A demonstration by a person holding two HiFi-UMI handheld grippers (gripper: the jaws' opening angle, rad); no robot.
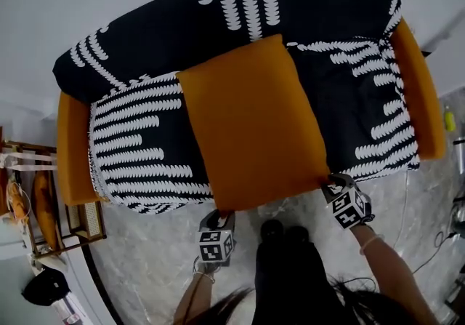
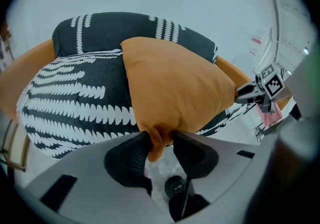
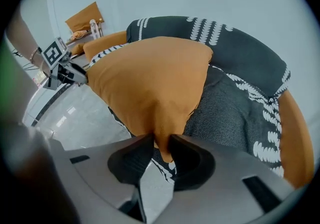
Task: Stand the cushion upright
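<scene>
An orange square cushion lies flat on the seat of a black sofa with white patterns, its near edge hanging over the sofa's front. My left gripper is shut on the cushion's near-left corner; in the left gripper view the orange corner is pinched between the dark jaws. My right gripper is shut on the near-right corner, and the right gripper view shows that corner squeezed between its jaws. Each gripper also shows in the other's view, at the cushion's far corner.
The sofa has orange armrests at the left and the right and a high patterned back. A wooden rack stands on the marble floor at the left. The person's shoes are just before the sofa front.
</scene>
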